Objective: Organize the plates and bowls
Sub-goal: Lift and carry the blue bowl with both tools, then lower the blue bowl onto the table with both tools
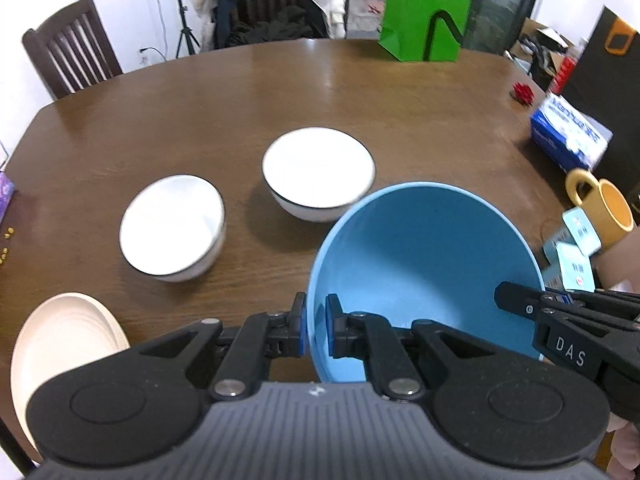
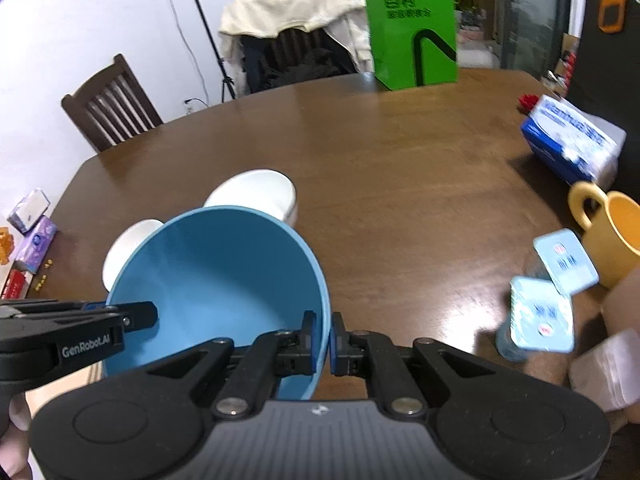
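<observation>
We hold the blue bowl (image 1: pixel 424 276) tilted at lower right, our left gripper (image 1: pixel 316 326) and right gripper (image 2: pixel 323 336) each clamped on opposite rims. Two white bowls (image 1: pixel 318 172) sit mid-frame on the wooden table (image 1: pixel 240 92).

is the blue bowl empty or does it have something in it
Empty: both wrist views show the bare inside of the blue bowl, held at its rim by both grippers.

From my right camera the blue bowl (image 2: pixel 216 276) hides most of two white bowls (image 2: pixel 256 192). The beige plate (image 1: pixel 60 344) is cut by my left claw's body. The small packs (image 2: pixel 542 312) are blurred.
</observation>
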Demonstrator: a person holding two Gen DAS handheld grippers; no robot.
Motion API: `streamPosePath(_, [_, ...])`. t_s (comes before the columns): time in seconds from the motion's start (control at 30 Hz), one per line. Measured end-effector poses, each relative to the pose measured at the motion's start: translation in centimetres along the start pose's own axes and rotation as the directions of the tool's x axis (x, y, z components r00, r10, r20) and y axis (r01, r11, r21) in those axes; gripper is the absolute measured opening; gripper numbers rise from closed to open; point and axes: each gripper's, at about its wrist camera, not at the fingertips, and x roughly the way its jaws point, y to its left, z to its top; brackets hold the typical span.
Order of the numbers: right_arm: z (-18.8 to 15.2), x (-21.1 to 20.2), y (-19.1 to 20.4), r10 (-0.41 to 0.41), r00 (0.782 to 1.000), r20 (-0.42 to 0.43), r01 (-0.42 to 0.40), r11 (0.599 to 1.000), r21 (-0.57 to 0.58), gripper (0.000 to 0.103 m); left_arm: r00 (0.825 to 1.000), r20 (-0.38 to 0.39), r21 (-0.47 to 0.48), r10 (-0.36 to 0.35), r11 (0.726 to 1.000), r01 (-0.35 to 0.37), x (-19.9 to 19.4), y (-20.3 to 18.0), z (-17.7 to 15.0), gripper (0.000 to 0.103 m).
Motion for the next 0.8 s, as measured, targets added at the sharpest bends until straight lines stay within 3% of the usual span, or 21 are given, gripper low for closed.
streamPosePath(0.8, [-4.0,2.1,-4.5,-0.062,0.991,-0.114,0.065,0.998,0.021,0.006,0.992,-0.113,0.014,-0.056,0.998,0.058,4.5,-3.5,-2.5,0.009])
